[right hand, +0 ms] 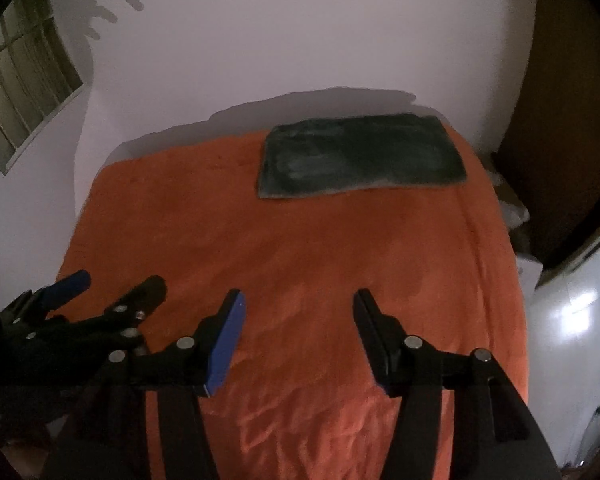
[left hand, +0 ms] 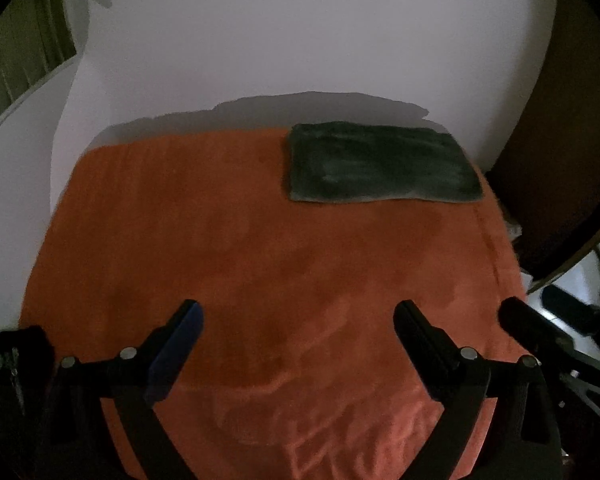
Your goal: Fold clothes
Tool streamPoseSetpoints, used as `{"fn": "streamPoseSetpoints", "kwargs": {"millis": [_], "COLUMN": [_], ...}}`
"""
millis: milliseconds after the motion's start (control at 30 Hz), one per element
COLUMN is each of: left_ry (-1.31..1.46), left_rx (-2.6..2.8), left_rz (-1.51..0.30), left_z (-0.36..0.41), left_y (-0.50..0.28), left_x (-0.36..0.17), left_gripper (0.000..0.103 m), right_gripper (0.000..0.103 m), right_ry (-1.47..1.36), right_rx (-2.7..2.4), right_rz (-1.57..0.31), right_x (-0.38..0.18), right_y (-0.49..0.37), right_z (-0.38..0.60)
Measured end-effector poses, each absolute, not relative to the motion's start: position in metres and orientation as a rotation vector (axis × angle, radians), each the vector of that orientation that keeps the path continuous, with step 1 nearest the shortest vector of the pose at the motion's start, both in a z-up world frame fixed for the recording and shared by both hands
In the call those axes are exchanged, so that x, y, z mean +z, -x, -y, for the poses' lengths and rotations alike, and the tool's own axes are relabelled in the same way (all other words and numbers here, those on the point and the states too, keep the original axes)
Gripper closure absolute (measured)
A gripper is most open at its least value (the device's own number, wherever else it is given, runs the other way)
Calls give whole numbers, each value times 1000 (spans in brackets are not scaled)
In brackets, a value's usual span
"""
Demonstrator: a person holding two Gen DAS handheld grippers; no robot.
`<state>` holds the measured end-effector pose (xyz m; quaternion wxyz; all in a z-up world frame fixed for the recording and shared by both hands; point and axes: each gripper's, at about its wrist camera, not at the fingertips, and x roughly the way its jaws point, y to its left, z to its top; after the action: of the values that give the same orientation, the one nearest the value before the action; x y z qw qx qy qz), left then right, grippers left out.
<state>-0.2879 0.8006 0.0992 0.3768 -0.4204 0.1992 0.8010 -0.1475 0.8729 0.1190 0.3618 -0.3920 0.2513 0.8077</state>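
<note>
left wrist view: the left gripper (left hand: 298, 322) hangs over the orange blanket (left hand: 240, 248) with jaws spread wide and nothing between them. a folded dark green cloth (left hand: 380, 166) lies flat toward one o'clock, near the far edge. at three o'clock a blurred dark shape is probably the right gripper (left hand: 532, 328).

right wrist view: the right gripper (right hand: 298, 312) is parted and empty; the cloth (right hand: 360, 156) sits at twelve o'clock, the left gripper (right hand: 112, 286) at nine.
</note>
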Motion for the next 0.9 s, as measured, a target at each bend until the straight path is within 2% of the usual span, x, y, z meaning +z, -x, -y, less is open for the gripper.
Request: {"fn": "streamPoseSetpoints", "kwargs": {"millis": [133, 267, 367, 400, 633, 833, 900], "left_ry": [1059, 1108, 1178, 1182, 1204, 1224, 1199], "left_rx": [2049, 2008, 1993, 1999, 2047, 2014, 2020], "left_rz": [-530, -461, -408, -417, -535, -529, -462], "left_z": [-804, -793, -775, -768, -726, -696, -691], "left_y": [297, 299, 299, 297, 286, 281, 278], "left_x": [83, 70, 62, 60, 45, 52, 65], "left_gripper": [6, 6, 6, 6, 6, 6, 6], "right_gripper": [48, 40, 18, 14, 14, 14, 14], "right_ry": [988, 1048, 1025, 1011, 1126, 1048, 1031], "right_rx": [2088, 2077, 2082, 2086, 2008, 2056, 2065], "right_rz": [-607, -640, -668, -673, -709, -693, -668], "right_x": [104, 87, 80, 77, 60, 86, 92], "right_y": [153, 152, 145, 142, 149, 142, 142], "right_z": [-876, -874, -866, -863, -850, -813, -802]}}
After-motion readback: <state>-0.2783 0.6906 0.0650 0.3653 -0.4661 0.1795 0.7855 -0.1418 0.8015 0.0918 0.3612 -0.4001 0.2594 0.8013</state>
